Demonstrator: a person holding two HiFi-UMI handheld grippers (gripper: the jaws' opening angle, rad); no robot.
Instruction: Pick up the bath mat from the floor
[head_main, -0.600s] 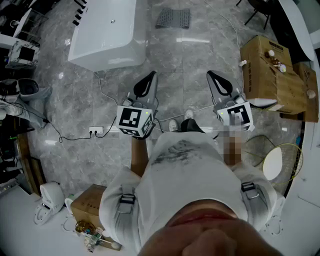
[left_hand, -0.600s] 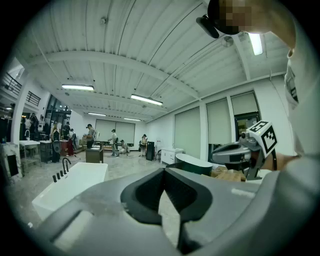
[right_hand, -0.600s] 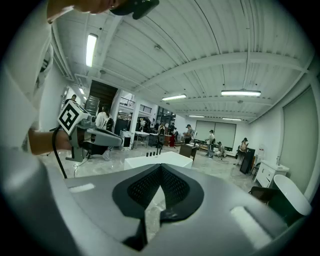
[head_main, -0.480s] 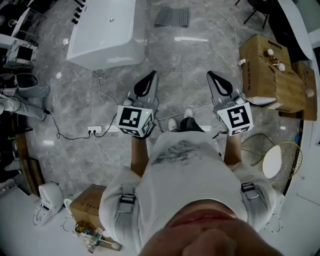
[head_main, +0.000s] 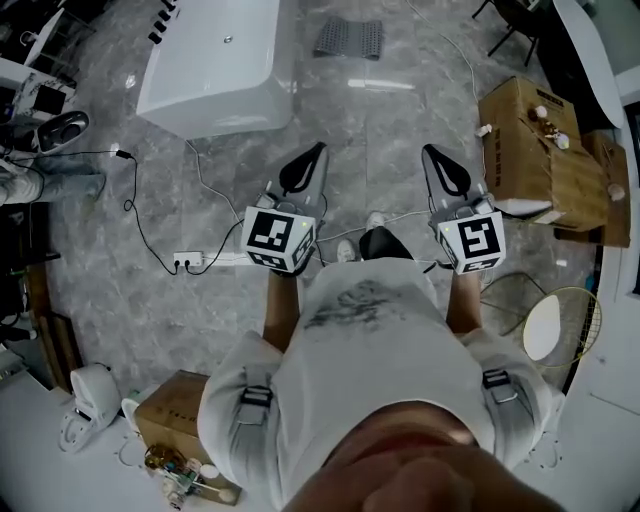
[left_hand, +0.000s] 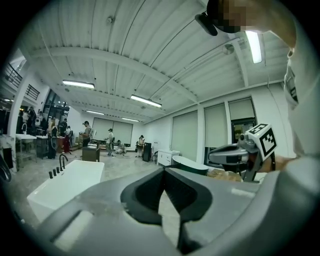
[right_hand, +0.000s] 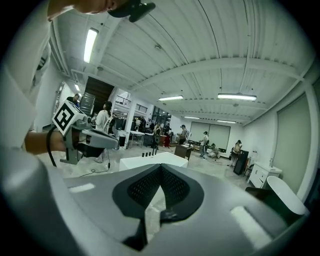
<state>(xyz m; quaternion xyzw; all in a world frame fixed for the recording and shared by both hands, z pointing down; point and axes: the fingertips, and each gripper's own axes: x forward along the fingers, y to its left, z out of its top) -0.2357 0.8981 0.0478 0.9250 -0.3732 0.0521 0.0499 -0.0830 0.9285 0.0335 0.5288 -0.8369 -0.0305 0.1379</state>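
The grey bath mat (head_main: 348, 38) lies flat on the marble floor at the top of the head view, far ahead of both grippers. My left gripper (head_main: 313, 153) is held level at waist height, jaws shut with nothing in them. My right gripper (head_main: 434, 155) is beside it to the right, also shut and empty. In the left gripper view the shut jaws (left_hand: 164, 172) point across the room, with the right gripper (left_hand: 235, 152) visible at the right. From the right gripper view, the closed jaws (right_hand: 160, 167) face the white bathtub (right_hand: 150, 161). The mat shows in neither gripper view.
A white bathtub (head_main: 215, 65) stands to the left of the mat. Cardboard boxes (head_main: 540, 150) sit at the right. A power strip (head_main: 190, 262) and cables trail over the floor at left. A round wire-frame item (head_main: 560, 325) stands at lower right. Several people are far off.
Both grippers have shifted slightly up and right in the head view, as the view moved a little. A cable at the left now lies further across the floor. Jaws stay shut.
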